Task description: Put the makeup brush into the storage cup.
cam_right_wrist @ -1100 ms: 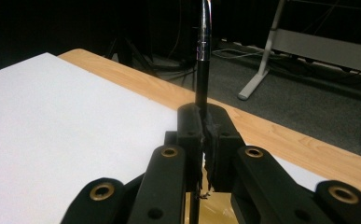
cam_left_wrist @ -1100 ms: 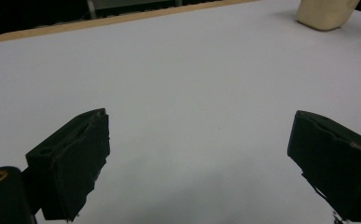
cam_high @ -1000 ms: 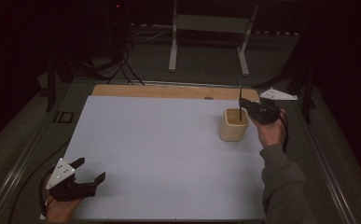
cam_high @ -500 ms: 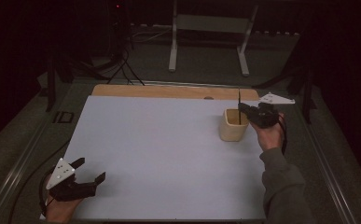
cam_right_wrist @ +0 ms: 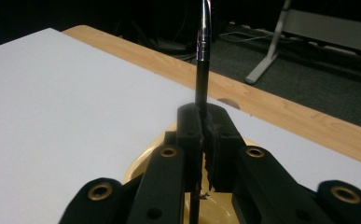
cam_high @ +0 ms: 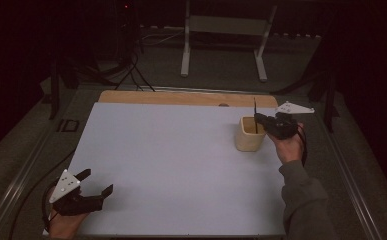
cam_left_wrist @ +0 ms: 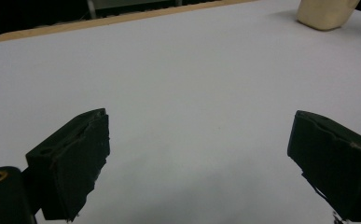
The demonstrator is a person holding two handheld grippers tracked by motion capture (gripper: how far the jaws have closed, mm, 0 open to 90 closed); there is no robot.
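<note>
two grippers, one busy. right gripper (cam_high: 262, 120) pinches a pen (cam_right_wrist: 201, 70), jaws just easing apart a touch but pads on the shaft. pen stands upright, long axis vertical, lower end in the cup (cam_high: 250, 134) at the mat's 2 o'clock (release looks due). left gripper (cam_high: 97, 182) idles at 7 o'clock, jaws spread wide, nothing between, well apart from the cup.

My right gripper (cam_high: 261, 121) holds a thin dark pen (cam_high: 255, 114) upright in the beige cup (cam_high: 249, 135). My left gripper (cam_high: 97, 184) rests open-jawed at the white table's (cam_high: 171, 160) near corner.
</note>
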